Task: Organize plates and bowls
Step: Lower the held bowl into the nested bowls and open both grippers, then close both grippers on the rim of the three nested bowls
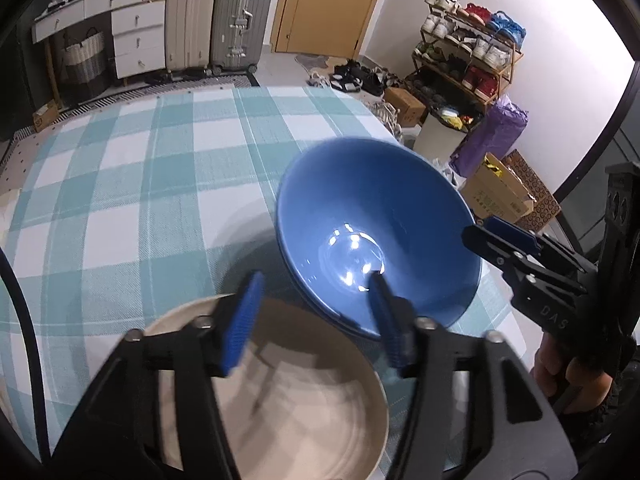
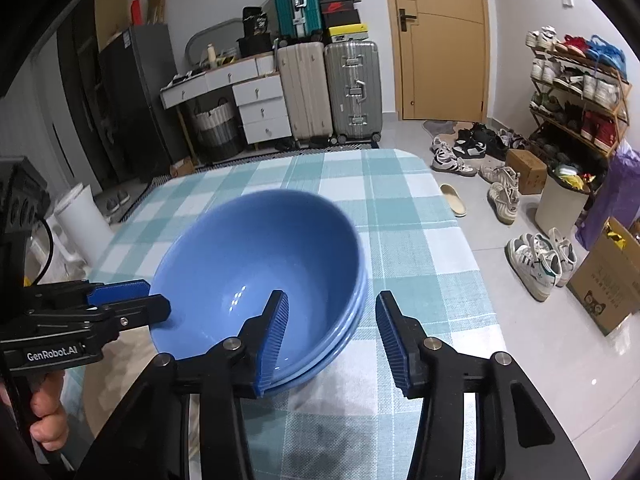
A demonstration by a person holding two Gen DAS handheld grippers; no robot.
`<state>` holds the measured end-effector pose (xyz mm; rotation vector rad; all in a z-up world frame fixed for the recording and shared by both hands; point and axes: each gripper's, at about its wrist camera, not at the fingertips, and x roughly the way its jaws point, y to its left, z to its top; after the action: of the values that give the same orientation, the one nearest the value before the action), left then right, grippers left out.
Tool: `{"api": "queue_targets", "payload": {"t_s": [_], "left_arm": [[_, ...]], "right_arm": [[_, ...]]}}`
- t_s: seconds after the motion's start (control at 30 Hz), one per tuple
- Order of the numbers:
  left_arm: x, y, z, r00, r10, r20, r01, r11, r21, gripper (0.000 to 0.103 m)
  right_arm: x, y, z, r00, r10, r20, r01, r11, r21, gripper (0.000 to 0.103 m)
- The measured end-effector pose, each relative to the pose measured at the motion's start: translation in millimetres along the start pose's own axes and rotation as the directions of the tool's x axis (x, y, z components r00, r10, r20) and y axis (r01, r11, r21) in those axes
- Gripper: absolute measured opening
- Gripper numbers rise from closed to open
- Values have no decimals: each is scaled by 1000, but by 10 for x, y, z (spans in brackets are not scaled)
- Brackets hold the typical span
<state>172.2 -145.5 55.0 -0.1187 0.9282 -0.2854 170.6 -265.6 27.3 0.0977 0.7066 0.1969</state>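
**Both grippers at the stacked blue bowls**

Nearest the left wrist camera, the left gripper (image 1: 316, 316) is standing spread wide, its jaws released, hanging over the near rim of a beige bowl (image 1: 304, 404) that is sitting on the checked tablecloth (image 1: 132, 184). Its right finger is showing in front of the near rim of the blue bowls (image 1: 376, 236), though whether it is touching them cannot be told. The blue bowls, nested one in another, are resting just beyond the beige bowl and touching or overlapping its edge.

The right gripper (image 2: 332, 332) is also spread apart, grasping nothing. Its left finger is reaching inside the top bowl (image 2: 256, 272) and its right finger is staying outside, so the bowl wall is lying between the two pads without being pinched. From the left wrist view this gripper (image 1: 486, 242) is coming in from the right, level with the rim, with the person's hand (image 1: 568, 376) wrapped round its handle.
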Motion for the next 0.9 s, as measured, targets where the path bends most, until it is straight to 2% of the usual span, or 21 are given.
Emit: {"api": "queue_targets", "payload": {"t_s": [0.03,0.07,0.1,0.13,0.17,0.2,0.23,0.4,0.53,0.7,0.9], "left_arm": [[-19,18,18,1000,5,12,-5,1000,0,72],[-35,33,40,1000,12,23,-12,1000,-1,83],[-50,51,55,999,15,34,-15,1000,-2,84],[-55,65,72,999,13,41,-13,1000,-2,85],[-50,81,90,999,8,43,-8,1000,-5,87],[-48,100,102,999,1,45,-1,1000,-11,95],[-37,122,113,999,-7,47,8,1000,-21,102],[66,253,133,998,-47,43,51,995,-81,102],[200,347,118,998,-59,27,62,990,-124,102],[378,486,131,993,-111,34,116,974,-194,102],[593,580,140,993,-119,1,115,960,-254,101]], "right_arm": [[-14,-24,3,1000,2,2,-2,1000,9,50],[-28,-47,3,1000,3,4,-4,1000,18,52],[-41,-69,6,1000,6,6,-6,1000,26,58],[-56,-89,7,1000,13,11,-14,999,35,68],[-70,-107,6,1000,20,17,-21,999,45,74],[-87,-128,3,999,27,24,-28,998,56,84],[-101,-148,-2,999,34,31,-36,997,65,88],[-71,-228,-39,998,63,22,-65,991,115,98],[4,-301,-87,997,76,14,-78,985,157,99],[138,-398,-139,990,141,2,-138,962,234,99],[246,-425,-175,979,202,-4,-194,943,272,96]]}}
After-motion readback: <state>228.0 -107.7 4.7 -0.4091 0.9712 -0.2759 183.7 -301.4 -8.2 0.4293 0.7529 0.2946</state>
